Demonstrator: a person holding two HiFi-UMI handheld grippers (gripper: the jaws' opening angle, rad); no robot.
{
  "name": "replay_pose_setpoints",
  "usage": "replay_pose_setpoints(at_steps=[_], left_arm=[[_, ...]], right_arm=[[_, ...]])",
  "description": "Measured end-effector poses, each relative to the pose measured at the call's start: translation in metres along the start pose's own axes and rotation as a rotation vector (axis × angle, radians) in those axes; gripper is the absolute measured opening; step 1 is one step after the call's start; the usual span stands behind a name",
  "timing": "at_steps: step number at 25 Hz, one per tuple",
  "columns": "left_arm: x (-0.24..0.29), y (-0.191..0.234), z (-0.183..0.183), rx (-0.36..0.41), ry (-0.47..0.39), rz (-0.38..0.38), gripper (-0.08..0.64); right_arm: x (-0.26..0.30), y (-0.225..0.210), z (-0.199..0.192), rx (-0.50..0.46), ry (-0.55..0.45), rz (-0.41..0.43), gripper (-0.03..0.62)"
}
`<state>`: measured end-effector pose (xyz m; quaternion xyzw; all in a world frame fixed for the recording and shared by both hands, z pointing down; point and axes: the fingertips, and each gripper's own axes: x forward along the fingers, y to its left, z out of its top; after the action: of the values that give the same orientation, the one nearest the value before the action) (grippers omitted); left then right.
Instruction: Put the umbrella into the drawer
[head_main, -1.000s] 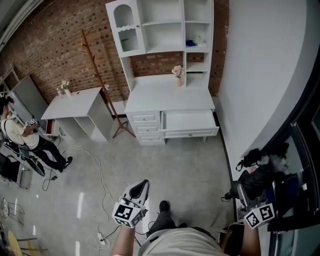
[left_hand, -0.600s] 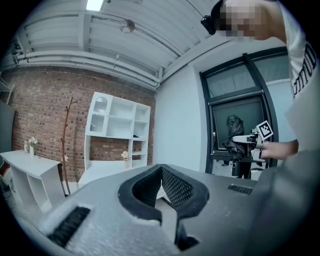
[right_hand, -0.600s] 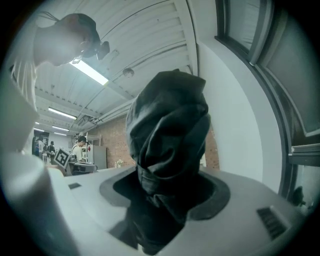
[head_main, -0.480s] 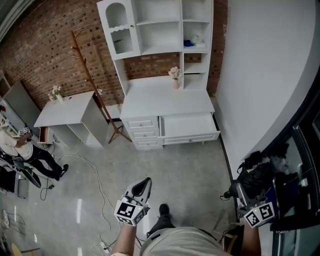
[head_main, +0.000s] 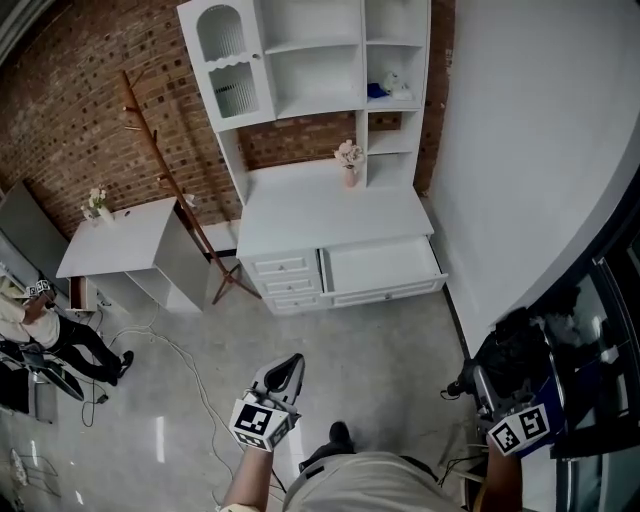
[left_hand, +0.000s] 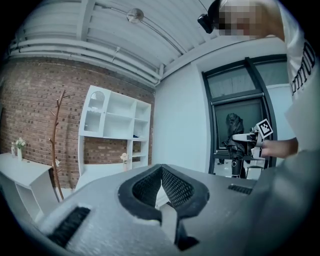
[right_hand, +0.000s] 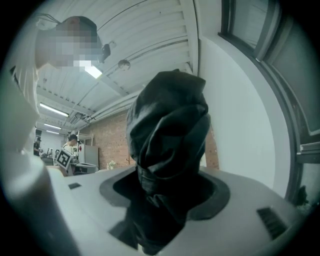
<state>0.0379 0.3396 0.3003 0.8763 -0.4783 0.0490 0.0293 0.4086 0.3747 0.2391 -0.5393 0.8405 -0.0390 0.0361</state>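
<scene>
A black folded umbrella (head_main: 514, 348) sticks up from my right gripper (head_main: 489, 386) at the lower right of the head view. In the right gripper view the umbrella (right_hand: 168, 125) fills the middle, with my right gripper (right_hand: 166, 197) shut on its lower part. The white desk's wide drawer (head_main: 385, 266) stands pulled open, well ahead across the floor. My left gripper (head_main: 283, 374) hovers low at centre left. In its own view my left gripper (left_hand: 161, 169) is shut, and the pads meet with nothing between them.
The white desk with a hutch (head_main: 330, 205) stands against the brick wall, with a flower vase (head_main: 349, 160) on top. A wooden coat rack (head_main: 165, 170) and a small white table (head_main: 115, 240) stand to its left. Cables (head_main: 190, 370) trail on the floor. A person (head_main: 40, 320) sits at far left.
The desk and its open drawer have shifted in the head view as the camera moved. Both grippers hold about the same places in the picture, and the umbrella stays gripped.
</scene>
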Motion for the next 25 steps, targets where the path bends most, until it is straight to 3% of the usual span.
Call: replay_pose_setpoints(at_steps=[12, 25], left_arm=[[0.032, 0.089, 0.002, -0.002, -0.005, -0.053, 0.025], [0.051, 0.126, -0.005, -0.019, 0.007, -0.047, 0.025]], right_arm=[[0.078, 0.031, -0.001, 0.001, 0.003, -0.049, 0.273], [0.125, 0.036, -0.012, 0.011, 0.035, -0.026, 0.273]])
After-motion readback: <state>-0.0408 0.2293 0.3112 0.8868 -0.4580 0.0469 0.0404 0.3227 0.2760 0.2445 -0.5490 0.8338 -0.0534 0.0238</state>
